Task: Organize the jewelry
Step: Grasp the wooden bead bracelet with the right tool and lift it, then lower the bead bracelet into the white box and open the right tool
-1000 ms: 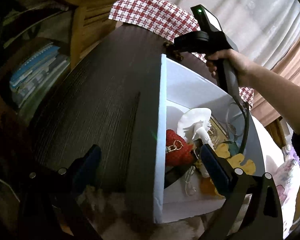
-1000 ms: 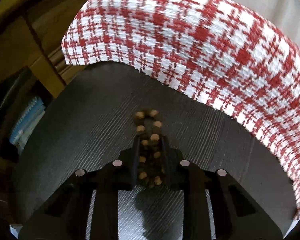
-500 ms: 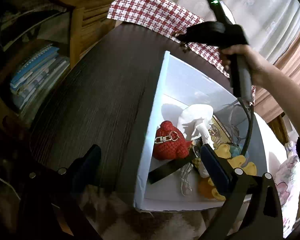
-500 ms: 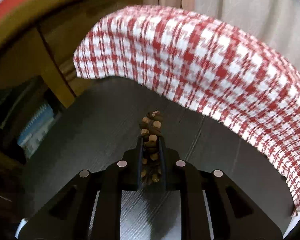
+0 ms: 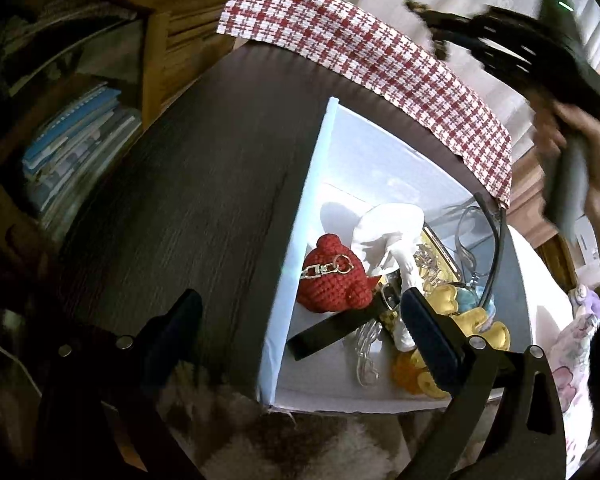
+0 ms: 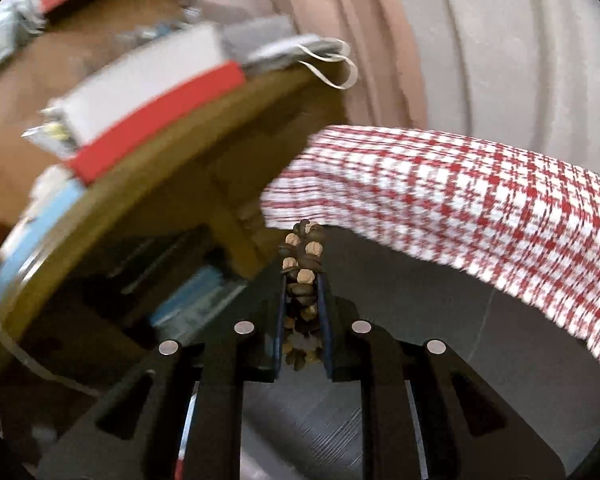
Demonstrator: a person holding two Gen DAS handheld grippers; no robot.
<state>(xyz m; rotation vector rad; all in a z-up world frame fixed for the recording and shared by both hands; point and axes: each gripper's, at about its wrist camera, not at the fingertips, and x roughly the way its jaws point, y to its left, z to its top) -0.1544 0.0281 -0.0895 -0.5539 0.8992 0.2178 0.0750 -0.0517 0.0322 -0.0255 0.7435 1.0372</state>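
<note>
My right gripper (image 6: 303, 292) is shut on a brown beaded bracelet (image 6: 304, 264) and holds it in the air above the dark table; it also shows in the left wrist view (image 5: 428, 16), high at the back. My left gripper (image 5: 300, 320) is open, with one finger on each side of the left wall of a white box (image 5: 296, 256). The box holds a red crochet keychain (image 5: 332, 276), a white figurine (image 5: 392, 236), yellow charms (image 5: 484, 328) and a black strap (image 5: 332, 332).
A red-and-white checked cloth (image 5: 364, 52) lies across the far edge of the dark wooden table (image 5: 188, 184). A shelf with books (image 5: 72, 140) stands to the left. Curtains hang behind. Fluffy fabric (image 5: 268, 440) lies at the table's near edge.
My right gripper has risen from the table with the bracelet and moved up and to the right. The white box has turned, showing more of its inside.
</note>
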